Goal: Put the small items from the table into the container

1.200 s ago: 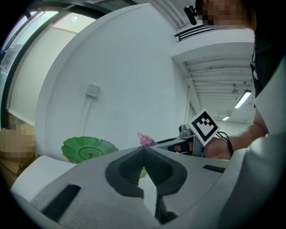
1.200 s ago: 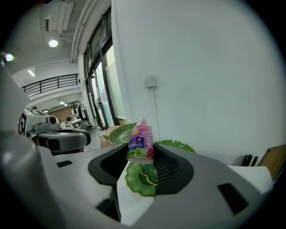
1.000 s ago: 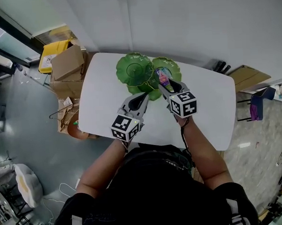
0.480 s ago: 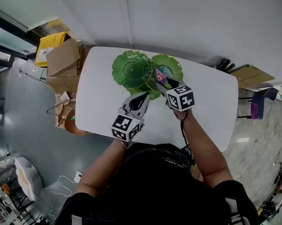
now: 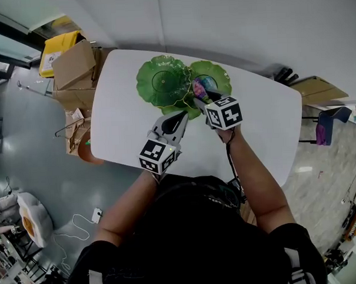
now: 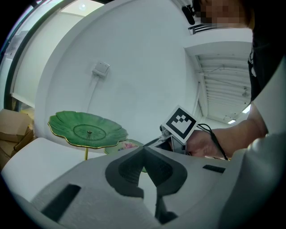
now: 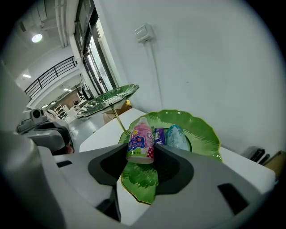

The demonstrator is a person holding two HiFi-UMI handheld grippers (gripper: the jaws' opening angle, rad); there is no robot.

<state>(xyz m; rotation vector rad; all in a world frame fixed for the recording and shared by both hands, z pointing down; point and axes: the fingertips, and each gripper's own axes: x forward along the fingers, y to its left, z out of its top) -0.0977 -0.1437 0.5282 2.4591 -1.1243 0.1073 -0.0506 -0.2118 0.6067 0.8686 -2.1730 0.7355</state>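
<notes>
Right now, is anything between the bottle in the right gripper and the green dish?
Nothing visible. The bottle, held in the right gripper, hangs just before the dish; two packets lie at its middle, the tall leaf stands off left.

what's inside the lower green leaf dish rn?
A purple packet and a pale blue packet lie in the lower leaf dish. The pink bottle in the right hand-held gripper hides part of it.
</notes>
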